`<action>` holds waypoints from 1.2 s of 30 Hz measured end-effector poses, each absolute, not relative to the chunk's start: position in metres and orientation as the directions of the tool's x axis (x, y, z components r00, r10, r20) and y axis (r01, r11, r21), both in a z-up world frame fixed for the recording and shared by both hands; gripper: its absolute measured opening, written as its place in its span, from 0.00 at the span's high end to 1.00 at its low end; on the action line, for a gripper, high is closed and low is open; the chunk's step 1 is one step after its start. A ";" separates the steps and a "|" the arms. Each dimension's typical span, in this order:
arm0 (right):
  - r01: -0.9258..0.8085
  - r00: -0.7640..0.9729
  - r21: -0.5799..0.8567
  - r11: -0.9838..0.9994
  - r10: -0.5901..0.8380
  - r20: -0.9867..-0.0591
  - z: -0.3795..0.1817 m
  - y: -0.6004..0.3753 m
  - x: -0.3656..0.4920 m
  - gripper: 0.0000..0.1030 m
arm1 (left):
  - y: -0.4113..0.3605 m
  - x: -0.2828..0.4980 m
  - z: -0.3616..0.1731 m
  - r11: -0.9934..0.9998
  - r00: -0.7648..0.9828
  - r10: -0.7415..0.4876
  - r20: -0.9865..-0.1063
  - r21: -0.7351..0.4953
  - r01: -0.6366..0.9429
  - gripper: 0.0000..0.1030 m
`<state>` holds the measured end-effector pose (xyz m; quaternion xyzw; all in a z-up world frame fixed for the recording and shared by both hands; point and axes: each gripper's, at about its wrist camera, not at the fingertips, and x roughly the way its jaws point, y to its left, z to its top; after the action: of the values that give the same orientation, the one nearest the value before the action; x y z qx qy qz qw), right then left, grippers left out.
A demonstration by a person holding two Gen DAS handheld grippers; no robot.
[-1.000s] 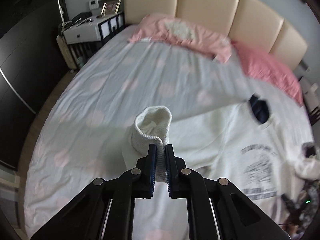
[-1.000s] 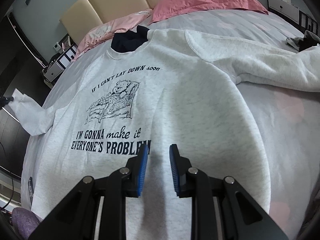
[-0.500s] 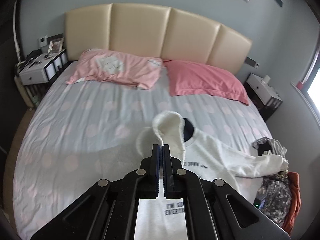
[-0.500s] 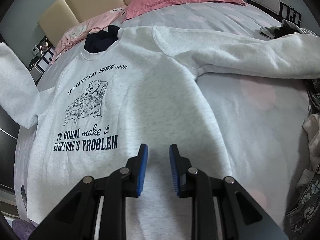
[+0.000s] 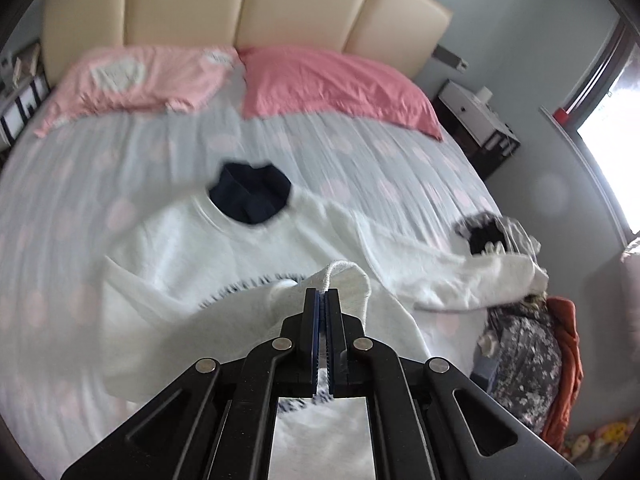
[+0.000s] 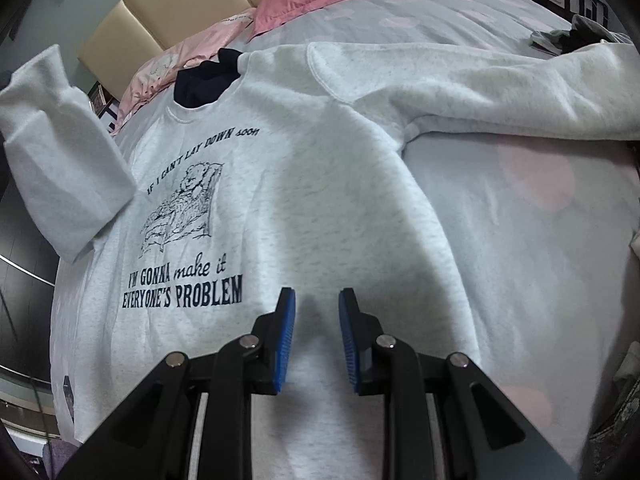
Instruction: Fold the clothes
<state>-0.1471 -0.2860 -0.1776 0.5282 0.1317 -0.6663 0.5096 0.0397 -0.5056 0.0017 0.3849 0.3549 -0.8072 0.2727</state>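
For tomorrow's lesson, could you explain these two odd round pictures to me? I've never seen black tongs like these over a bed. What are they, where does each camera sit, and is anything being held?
No robot here: a person holds a two-finger claw in each hand, and each carries a wide-angle camera looking along its fingers, so the pictures bulge. One picture comes from the left claw, the other from the right claw. On the bed lies a pale grey sweatshirt, spread face up, with a dark garment at its collar. The left claw is shut on the cuff of one sleeve, lifted above the sweatshirt's chest. The right claw is open above the lower front, holding nothing. Pink pillows lie by the headboard.
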 end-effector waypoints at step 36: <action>0.746 0.248 0.516 -0.422 -0.542 -0.803 -0.182 -0.361 -0.083 0.90 | -0.406 0.232 -0.173 -0.248 -0.331 -0.261 -0.907 -0.268 0.931 0.73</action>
<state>-0.0831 -0.3606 -0.1821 0.5855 0.0871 -0.6068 0.5305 0.2323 -0.4055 -0.1728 0.3849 0.4353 -0.6899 0.4318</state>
